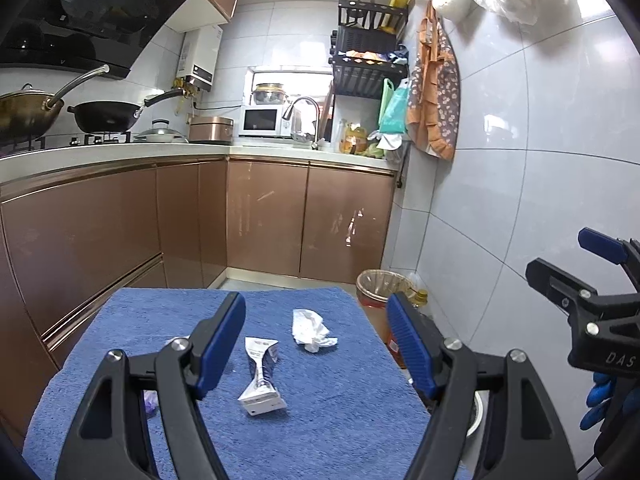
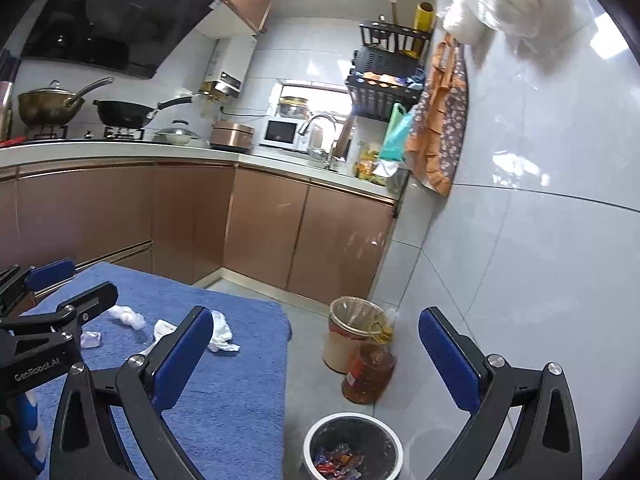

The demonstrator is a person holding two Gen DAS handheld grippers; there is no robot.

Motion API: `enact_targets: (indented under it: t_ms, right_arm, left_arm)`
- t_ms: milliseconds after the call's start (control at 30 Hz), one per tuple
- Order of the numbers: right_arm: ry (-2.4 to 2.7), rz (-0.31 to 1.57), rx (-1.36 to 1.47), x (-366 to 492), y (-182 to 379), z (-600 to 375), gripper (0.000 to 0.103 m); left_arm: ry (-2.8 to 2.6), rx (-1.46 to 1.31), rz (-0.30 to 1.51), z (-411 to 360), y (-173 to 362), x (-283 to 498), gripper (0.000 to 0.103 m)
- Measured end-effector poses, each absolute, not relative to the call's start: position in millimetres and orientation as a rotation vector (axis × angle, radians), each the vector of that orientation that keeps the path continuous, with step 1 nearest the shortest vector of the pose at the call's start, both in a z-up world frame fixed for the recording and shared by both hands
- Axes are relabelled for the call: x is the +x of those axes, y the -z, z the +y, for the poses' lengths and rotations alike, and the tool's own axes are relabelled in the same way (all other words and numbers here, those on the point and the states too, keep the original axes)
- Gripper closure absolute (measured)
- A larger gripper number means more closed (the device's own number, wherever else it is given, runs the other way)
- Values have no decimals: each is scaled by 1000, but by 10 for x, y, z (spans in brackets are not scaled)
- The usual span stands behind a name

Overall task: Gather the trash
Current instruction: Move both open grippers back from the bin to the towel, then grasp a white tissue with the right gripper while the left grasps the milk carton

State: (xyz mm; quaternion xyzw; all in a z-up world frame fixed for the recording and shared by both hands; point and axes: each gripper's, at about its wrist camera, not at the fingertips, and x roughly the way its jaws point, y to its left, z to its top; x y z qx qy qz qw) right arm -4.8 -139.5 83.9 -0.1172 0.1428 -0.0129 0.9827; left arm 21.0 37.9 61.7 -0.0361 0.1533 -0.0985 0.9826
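Observation:
A blue towel (image 1: 320,420) covers a table. On it lie a squashed white tube (image 1: 262,376) and a crumpled white tissue (image 1: 310,330). My left gripper (image 1: 318,344) is open above the towel, with the tube between and just beyond its fingers. The right wrist view shows the tissue (image 2: 222,334), a white wad (image 2: 128,314), a small clear wrapper (image 2: 90,338) and part of the tube (image 2: 162,330). My right gripper (image 2: 316,356) is open and empty, over the floor right of the table. A white bin (image 2: 352,446) with a black liner holds wrappers below it.
A second lined bin (image 2: 352,332) and an oil bottle (image 2: 368,372) stand on the floor by the tiled wall. Brown cabinets (image 1: 264,216) and a counter with pans and a sink run behind the table. The left gripper shows at the left in the right wrist view (image 2: 60,316).

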Motion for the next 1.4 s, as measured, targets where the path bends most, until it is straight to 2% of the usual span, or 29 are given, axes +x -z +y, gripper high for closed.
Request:
enact_targets:
  t_ms: [467,867,967,1267,1333,1400]
  right_arm:
    - [-64,369,-244,382,-650,-1186,0]
    - [-219,538,-170,1162,-168,-1124,0]
    - [-275,583,-139,1428,-30,-1093,5]
    - [-387,729,-45,2133,475,-1030,30]
    - [-407,761,-26,2244,571,-1026,33]
    - [-433,797,-8,2385,694,-1016,37]
  left_arm:
    - [161,-43,420,545,-288,675,31]
    - [63,-40,606,1209,181,1322,31]
    - [119,-80,663,1245,310,1466,31]
    - [244,-110,828,882,768,1977,32]
    - [261,-99,860,808,833,2072,35]
    - [280,-86,908,736,918,2186,47]
